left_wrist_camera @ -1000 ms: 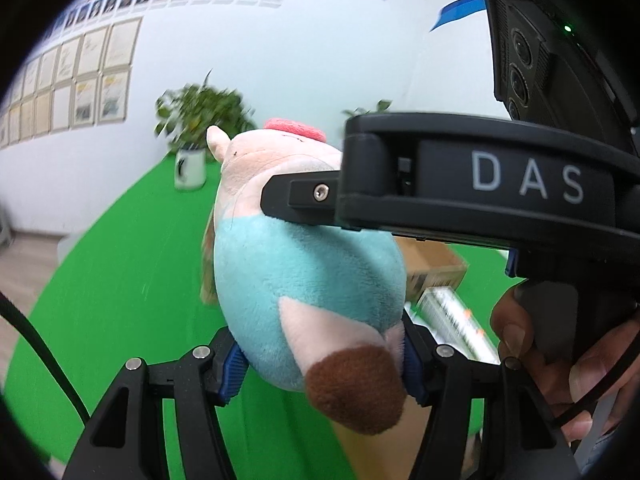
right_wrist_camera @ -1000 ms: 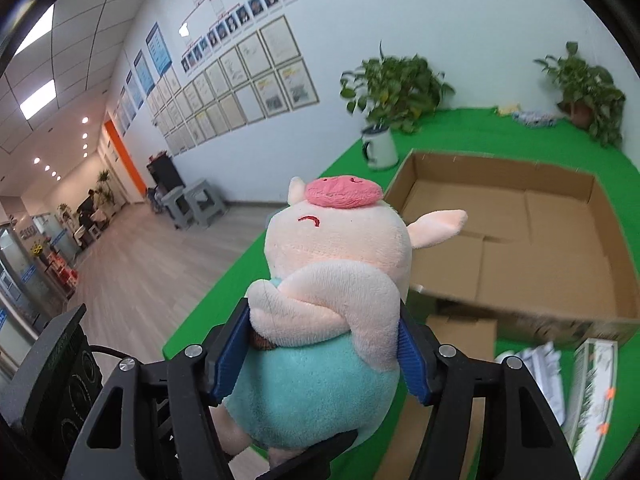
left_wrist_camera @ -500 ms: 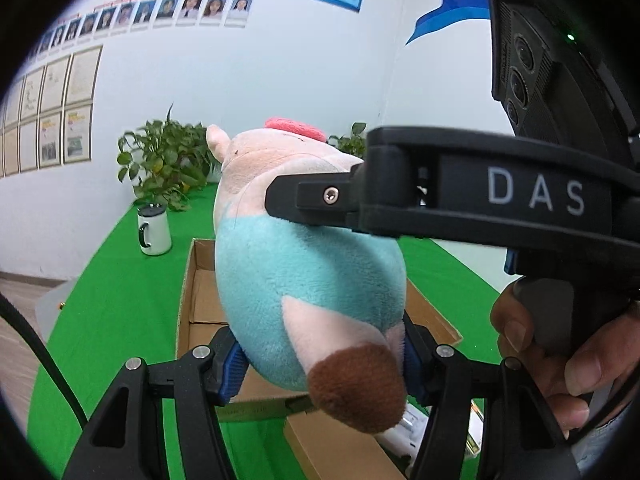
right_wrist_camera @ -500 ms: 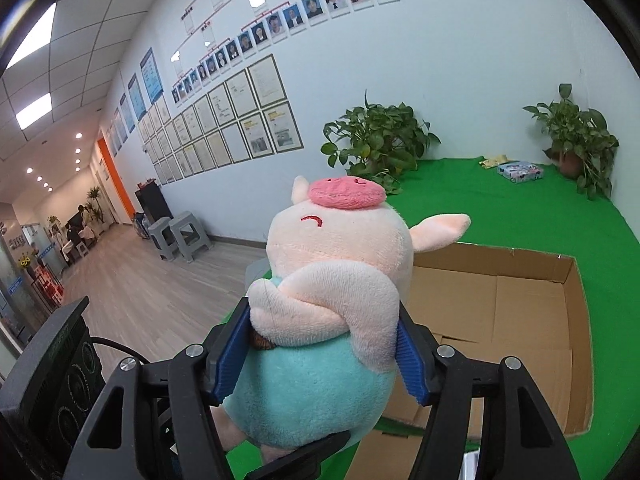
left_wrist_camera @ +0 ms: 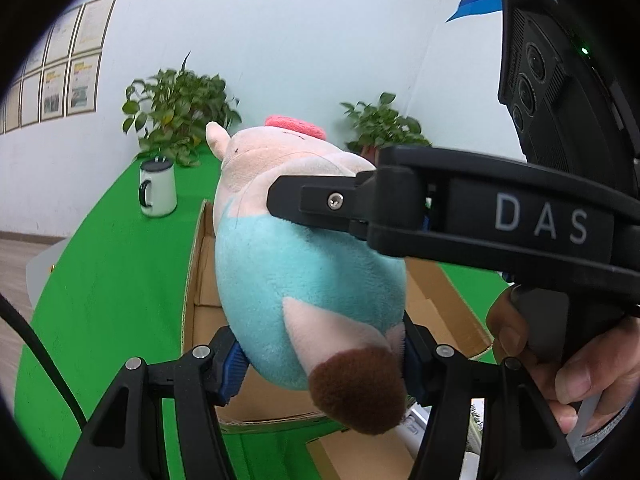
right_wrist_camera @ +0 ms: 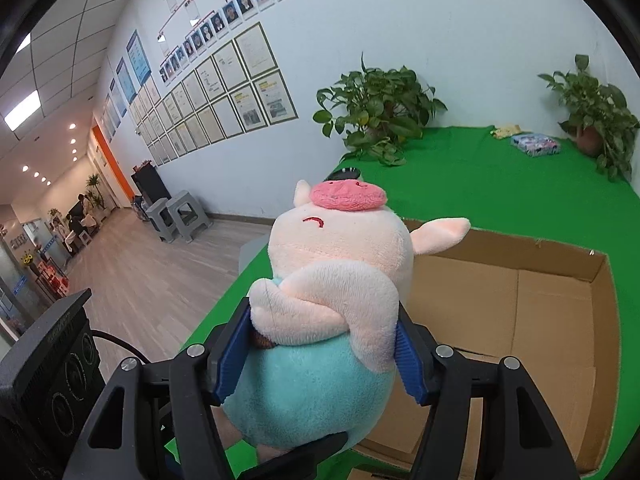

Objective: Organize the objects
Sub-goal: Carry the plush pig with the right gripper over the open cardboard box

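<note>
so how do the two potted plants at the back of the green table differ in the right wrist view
The left plant is bushier and wider, its leaves spilling down onto the green table and hiding most of its pot. The right plant is thinner, with a brown pot plainly showing. The left one stands at the table's left edge, the right one in the far corner beside a small patterned box. Both are leafy green plants against the white wall.
</note>
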{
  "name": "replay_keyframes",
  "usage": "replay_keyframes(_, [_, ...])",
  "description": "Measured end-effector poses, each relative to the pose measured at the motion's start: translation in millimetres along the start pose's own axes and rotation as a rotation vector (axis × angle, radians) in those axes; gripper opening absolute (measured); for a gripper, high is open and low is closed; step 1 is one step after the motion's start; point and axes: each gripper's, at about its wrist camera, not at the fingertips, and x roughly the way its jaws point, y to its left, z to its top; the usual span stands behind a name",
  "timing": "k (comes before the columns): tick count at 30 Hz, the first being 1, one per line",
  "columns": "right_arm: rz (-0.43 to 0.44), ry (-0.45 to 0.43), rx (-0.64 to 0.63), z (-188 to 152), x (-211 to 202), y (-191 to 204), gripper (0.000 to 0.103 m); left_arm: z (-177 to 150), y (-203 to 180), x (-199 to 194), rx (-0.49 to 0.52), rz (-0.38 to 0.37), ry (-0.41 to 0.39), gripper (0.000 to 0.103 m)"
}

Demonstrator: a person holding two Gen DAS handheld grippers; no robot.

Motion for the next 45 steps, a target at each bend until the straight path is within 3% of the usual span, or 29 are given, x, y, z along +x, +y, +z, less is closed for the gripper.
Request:
replay_keyframes(12, [0.038,0.088,0.062,-26.1,106.5,-41.7,0.06,-13.2,19.6,44.6,-0.077,0.081,0.113,0.062])
replay_keyframes(27, [0.127,0.168,0.129,-55.1,207.0,-67.9,0.06,-36.7,36.3,71.5,-0.058,0.181,0.205,0.062])
replay_keyframes(39, [0.18,0.23,0.187,-75.2,249.5,-92.2,0.061,-57.9,29.4,86.4,0.003,0.253,0.273,0.063])
replay_keyframes(45, [0.167,0.228,0.167,-73.6,257.6,-86.6,0.061,-55.9,40.1,79.4,-0.077,0.2,0.26,0.069])
